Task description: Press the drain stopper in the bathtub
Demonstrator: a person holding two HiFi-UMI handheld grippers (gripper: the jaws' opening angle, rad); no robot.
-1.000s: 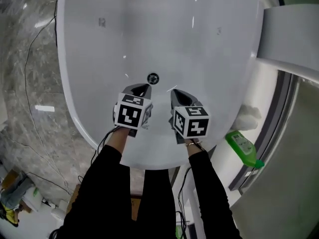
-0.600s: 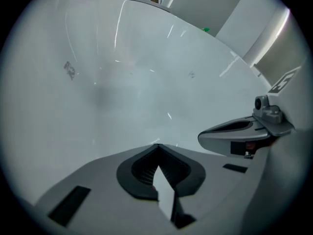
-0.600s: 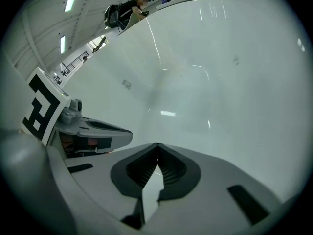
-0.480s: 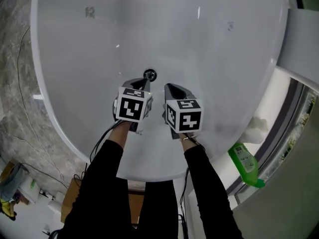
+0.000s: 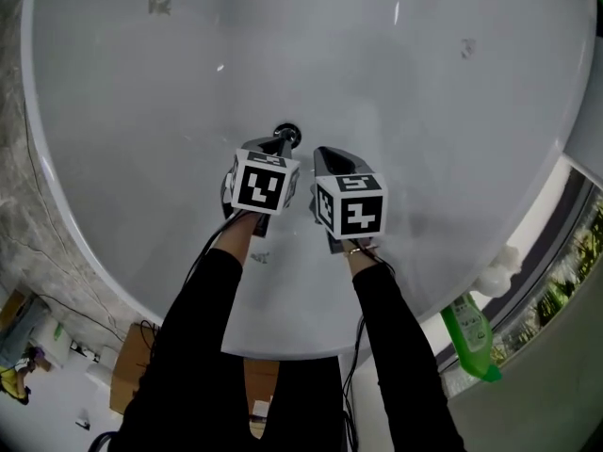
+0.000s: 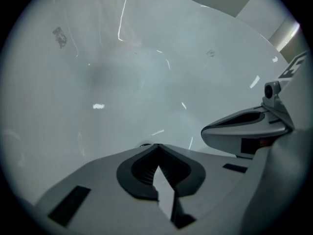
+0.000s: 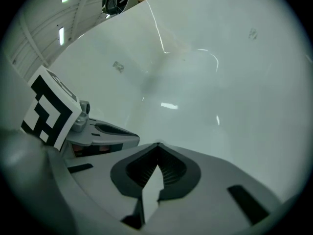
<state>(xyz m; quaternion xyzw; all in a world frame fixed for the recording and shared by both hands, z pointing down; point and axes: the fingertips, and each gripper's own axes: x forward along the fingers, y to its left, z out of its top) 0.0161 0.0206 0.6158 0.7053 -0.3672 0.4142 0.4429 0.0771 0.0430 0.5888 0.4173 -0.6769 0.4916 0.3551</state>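
The left gripper (image 5: 279, 144), jaws closed and empty, has its tip at the drain stopper (image 5: 289, 136) in the bathtub (image 5: 424, 111). The right gripper (image 5: 326, 154) is just beside it, jaws likewise closed on nothing.

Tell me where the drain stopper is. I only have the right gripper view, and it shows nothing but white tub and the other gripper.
Observer: The head view shows the drain stopper on the tub floor, to the left of the right gripper and slightly ahead of it.
Operator: Give me the left gripper's position against it.
Observer: The left gripper has its tip at the stopper's near edge. Contact can't be judged.
Operator: Report its jaws.
Observer: In the left gripper view its jaws are together, with nothing between them.
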